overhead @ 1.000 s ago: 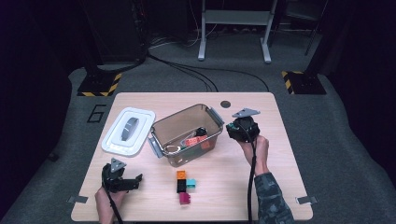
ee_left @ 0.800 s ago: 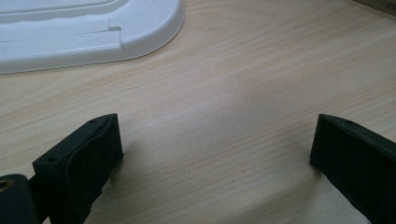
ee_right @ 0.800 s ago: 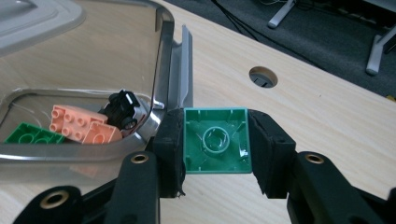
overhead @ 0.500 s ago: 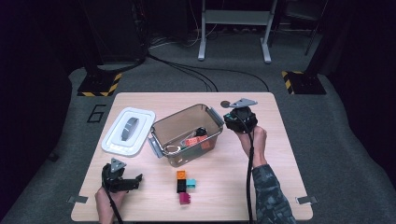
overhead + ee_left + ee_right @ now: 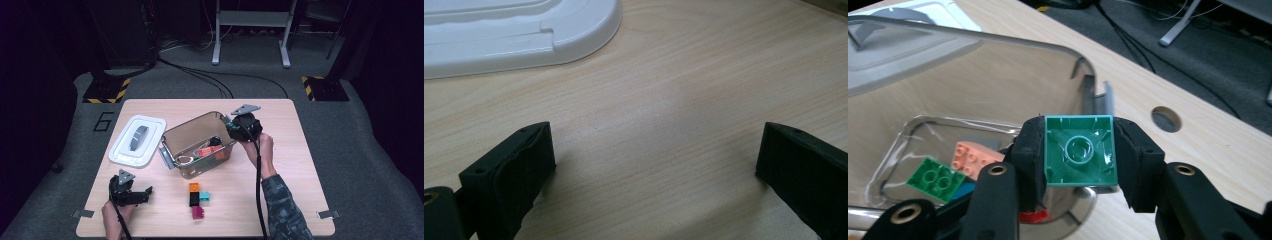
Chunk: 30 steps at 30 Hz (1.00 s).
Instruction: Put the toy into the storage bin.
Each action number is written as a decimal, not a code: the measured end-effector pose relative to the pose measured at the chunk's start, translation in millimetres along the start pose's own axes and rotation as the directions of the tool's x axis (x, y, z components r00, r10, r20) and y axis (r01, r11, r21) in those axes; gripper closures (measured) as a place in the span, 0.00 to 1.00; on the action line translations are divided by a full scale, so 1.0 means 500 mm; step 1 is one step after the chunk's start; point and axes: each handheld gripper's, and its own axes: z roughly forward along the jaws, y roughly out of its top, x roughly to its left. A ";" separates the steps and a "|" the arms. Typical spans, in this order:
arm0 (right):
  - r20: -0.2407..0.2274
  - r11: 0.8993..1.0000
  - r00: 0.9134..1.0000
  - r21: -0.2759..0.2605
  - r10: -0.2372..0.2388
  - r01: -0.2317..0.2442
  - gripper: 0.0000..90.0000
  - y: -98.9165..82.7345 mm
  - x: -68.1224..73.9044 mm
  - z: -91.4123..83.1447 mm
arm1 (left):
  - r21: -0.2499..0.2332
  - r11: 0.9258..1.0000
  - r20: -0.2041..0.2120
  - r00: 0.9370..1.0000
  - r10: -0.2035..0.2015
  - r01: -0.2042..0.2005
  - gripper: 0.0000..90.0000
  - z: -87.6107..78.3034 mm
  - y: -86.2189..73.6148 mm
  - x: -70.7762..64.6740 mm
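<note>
My right gripper (image 5: 1079, 155) is shut on a green brick (image 5: 1080, 150), its hollow underside turned toward the camera. It hangs over the right end of the clear plastic bin (image 5: 176, 142), just above the rim (image 5: 998, 42). Inside the bin lie a green brick (image 5: 937, 179), a salmon brick (image 5: 975, 157) and a red piece (image 5: 1033, 216). In the high view the right gripper (image 5: 235, 129) is at the bin's far right corner. My left gripper (image 5: 145, 194) rests open on the table near its front left, its jaws wide apart over bare wood (image 5: 654, 150).
The bin's white lid (image 5: 137, 140) lies left of the bin, its corner (image 5: 514, 30) just ahead of the left jaws. Loose bricks sit in front of the bin: orange (image 5: 194, 187), black (image 5: 193, 198), teal (image 5: 205, 197), magenta (image 5: 198, 213). A round hole (image 5: 1166, 118) pierces the tabletop.
My right gripper has moved left and up with the green brick, from beside the bin's right end to over its rim. The left gripper has stayed put.
</note>
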 end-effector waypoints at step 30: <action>-0.064 0.991 0.998 0.131 0.006 0.003 0.52 -0.024 0.044 0.016 | -0.006 1.000 -0.002 1.000 -0.002 0.002 0.02 0.001 0.000 0.000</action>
